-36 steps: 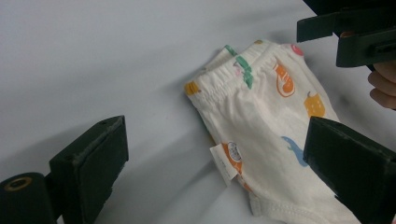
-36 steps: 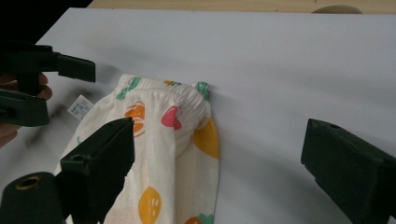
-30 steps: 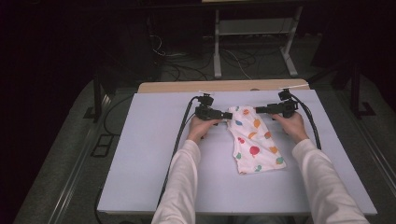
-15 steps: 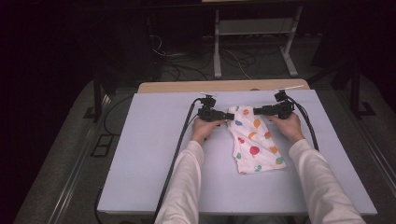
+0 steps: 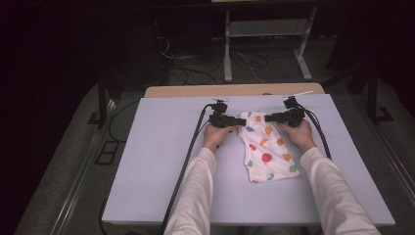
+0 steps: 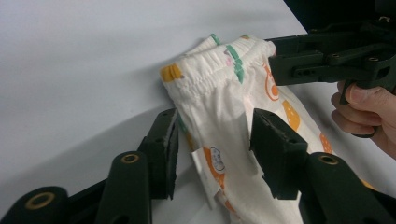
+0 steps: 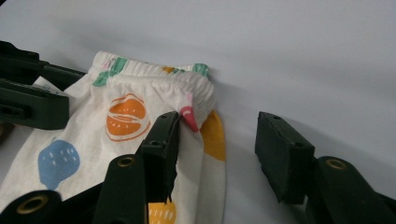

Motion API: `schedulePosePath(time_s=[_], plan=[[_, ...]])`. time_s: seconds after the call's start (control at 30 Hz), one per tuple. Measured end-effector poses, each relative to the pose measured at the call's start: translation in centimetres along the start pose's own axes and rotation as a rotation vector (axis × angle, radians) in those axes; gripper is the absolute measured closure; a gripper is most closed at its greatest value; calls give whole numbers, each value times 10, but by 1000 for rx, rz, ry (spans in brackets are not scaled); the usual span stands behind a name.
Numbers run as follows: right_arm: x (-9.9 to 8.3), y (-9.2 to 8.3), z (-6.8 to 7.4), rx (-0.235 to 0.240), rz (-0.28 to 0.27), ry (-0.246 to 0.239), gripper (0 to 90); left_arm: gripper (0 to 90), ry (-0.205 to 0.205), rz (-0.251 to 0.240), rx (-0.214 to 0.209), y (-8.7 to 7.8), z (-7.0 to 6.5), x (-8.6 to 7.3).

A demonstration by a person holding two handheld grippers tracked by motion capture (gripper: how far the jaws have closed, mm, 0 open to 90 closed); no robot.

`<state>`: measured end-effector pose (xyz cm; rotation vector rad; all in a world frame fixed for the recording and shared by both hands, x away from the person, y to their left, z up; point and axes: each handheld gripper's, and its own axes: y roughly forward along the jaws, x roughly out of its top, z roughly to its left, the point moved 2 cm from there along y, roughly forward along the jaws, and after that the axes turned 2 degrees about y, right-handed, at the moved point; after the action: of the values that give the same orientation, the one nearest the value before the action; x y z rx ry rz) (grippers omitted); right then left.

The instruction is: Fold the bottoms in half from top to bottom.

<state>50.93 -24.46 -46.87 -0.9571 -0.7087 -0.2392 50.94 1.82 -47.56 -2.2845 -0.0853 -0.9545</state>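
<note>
Both tools, left tool (image 5: 237, 121) and right tool (image 5: 274, 117), have been closing, jaws apart, astride opposite waistband corners of the shorts (image 5: 266, 147), which trail toward the person.

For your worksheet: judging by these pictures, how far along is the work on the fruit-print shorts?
Done: the shorts lie folded lengthwise on the table. In hand: the left gripper and right gripper have just been closing at the waistband's two ends, cloth between the jaws, neither visibly pinched yet. Left: probably gripping and folding or lifting.
</note>
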Motion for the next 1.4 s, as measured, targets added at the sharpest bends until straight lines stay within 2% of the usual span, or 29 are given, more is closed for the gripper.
schedulePosePath(time_s=[0.2, 0.3, 0.5, 0.63, 0.73, 0.97, 1.17, 1.4], plan=[[0, 4, 5, 0, 5, -32, 512, 592, -9, 6, -9, 1, 0, -1], [-1, 4, 6, 4, 6, -26, 558, 625, -9, 14, -7, 2, -1, -1], [-1, 7, 14, -39, 30, -75, 711, 736, -15, 26, 4, 6, -3, -2], [-1, 8, 13, -48, 38, -58, 832, 820, -31, 30, 30, 6, -3, -2], [-1, 6, 10, -20, 34, -6, 857, 866, -6, 32, 40, 6, -5, -2], [0, -3, 7, 18, 9, 42, 868, 881, 37, 15, 50, 4, -12, 0], [0, -17, 5, 60, -36, 61, 868, 882, 70, -16, 38, 0, -22, 3], [-5, -33, 5, 81, -74, 49, 868, 881, 116, -57, 37, -5, -33, 2]])
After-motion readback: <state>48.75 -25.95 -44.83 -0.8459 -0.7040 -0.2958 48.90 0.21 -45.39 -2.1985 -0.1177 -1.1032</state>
